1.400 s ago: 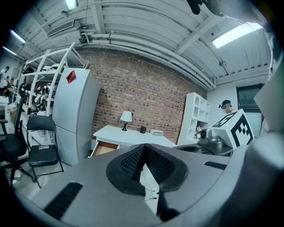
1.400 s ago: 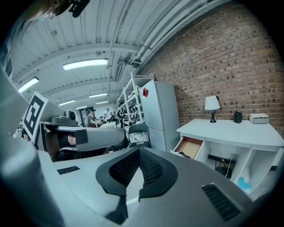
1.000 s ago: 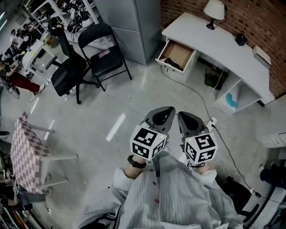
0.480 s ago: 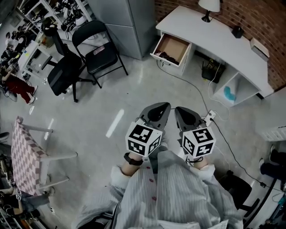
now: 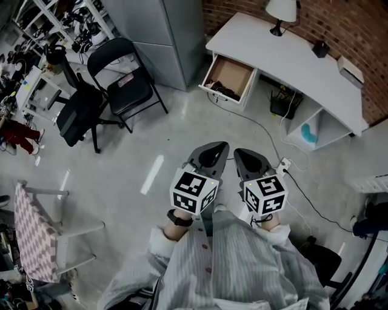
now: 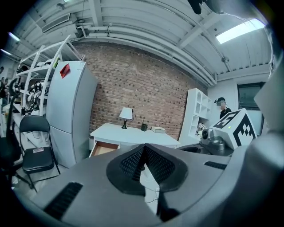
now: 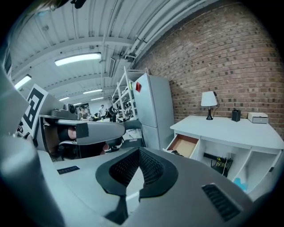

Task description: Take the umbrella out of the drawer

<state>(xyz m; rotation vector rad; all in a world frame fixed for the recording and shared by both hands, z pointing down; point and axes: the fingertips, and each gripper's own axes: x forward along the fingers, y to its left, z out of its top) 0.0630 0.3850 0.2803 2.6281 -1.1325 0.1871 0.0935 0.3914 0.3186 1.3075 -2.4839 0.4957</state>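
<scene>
The white desk (image 5: 291,54) stands against the brick wall, and its drawer (image 5: 229,75) is pulled open. Dark things (image 5: 223,92) lie at the drawer's front end; I cannot tell whether the umbrella is among them. My left gripper (image 5: 219,147) and right gripper (image 5: 239,152) are held side by side over the floor, well short of the desk and pointing toward it. Both are shut with nothing between the jaws. The open drawer (image 6: 104,147) shows beyond the shut left gripper (image 6: 144,146) and, in the right gripper view, the drawer (image 7: 183,145) lies beyond the right gripper (image 7: 138,150).
A grey cabinet (image 5: 163,36) stands left of the drawer. A black folding chair (image 5: 124,79) and an office chair (image 5: 82,109) are further left. A cable (image 5: 267,130) runs across the floor to a power strip (image 5: 283,164). A lamp (image 5: 282,11) sits on the desk.
Both grippers and the person have moved closer to the desk, and the drawer sits nearer in view. The jaws have stayed shut.
</scene>
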